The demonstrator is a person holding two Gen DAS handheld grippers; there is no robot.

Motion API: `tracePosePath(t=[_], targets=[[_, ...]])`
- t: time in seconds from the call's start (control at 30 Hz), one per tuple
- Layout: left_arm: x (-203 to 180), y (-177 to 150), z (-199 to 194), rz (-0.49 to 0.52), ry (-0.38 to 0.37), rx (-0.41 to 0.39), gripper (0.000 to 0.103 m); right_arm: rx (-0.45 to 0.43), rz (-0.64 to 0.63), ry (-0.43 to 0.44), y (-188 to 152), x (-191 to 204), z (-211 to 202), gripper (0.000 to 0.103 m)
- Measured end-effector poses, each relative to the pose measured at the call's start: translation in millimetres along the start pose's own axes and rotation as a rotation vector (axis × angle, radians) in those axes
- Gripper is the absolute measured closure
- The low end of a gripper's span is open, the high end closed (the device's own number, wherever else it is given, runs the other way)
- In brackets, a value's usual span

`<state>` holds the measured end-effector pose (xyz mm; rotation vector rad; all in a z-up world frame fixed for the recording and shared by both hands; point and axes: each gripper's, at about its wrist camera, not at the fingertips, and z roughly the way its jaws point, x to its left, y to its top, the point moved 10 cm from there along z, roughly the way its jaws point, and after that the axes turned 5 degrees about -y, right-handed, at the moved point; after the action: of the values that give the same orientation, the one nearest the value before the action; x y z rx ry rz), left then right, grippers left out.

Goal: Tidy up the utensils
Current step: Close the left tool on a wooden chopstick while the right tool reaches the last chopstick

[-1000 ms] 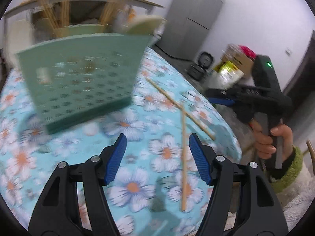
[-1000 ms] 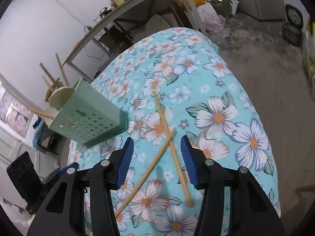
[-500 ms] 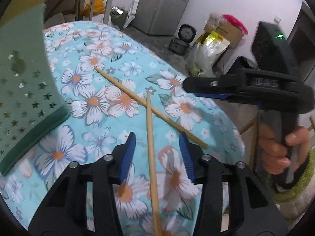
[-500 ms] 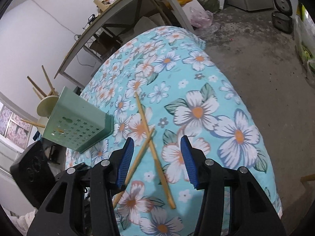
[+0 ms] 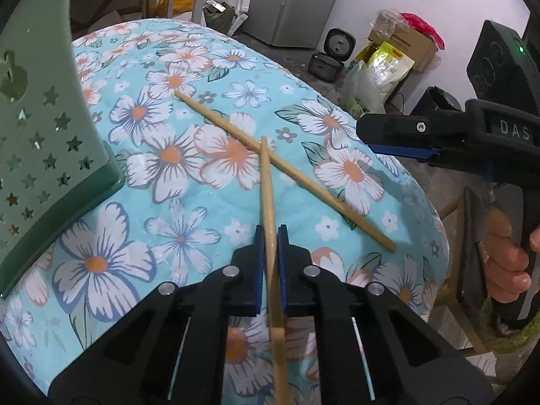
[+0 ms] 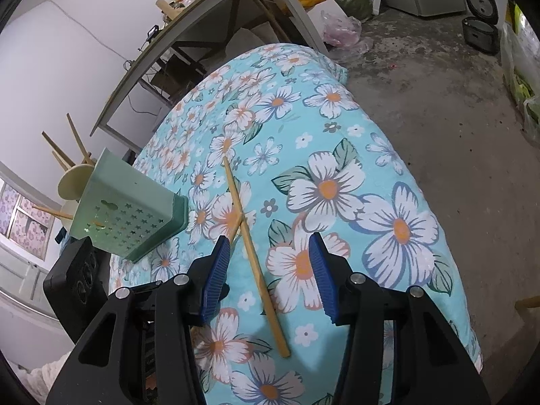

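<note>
Two wooden chopsticks lie crossed on the floral blue tablecloth [image 5: 189,202]. My left gripper [image 5: 270,236] is shut on the near chopstick [image 5: 268,189], which runs forward between its blue pads. The other chopstick [image 5: 303,179] lies diagonally under its tip; it also shows in the right wrist view [image 6: 251,253]. My right gripper [image 6: 270,270] is open and empty, hovering over that chopstick, and it shows from the side in the left wrist view [image 5: 422,135]. A green perforated utensil holder [image 5: 44,128] stands at the left, with several chopsticks [image 6: 72,145] and a pale spoon sticking out of it.
The table's right edge drops to a concrete floor [image 6: 455,118]. A grey fridge [image 5: 297,3], a rice cooker [image 5: 337,44], bags and a cardboard box [image 5: 401,44] stand by the wall. A long bench table [image 6: 209,10] is behind.
My left gripper has swung away from the holder, moved down over the near chopstick and shut on it. My right gripper has stayed open and drifted closer above the other chopstick.
</note>
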<state>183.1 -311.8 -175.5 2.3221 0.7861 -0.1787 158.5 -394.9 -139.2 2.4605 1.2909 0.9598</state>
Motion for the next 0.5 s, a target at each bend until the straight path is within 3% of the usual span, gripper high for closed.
tracePosePath(t=[0.5], targets=[[16,-21,-53,-0.045,0.042,-0.016,0.097,0.058,-0.123,-0.023,-13,32,15,0.06]])
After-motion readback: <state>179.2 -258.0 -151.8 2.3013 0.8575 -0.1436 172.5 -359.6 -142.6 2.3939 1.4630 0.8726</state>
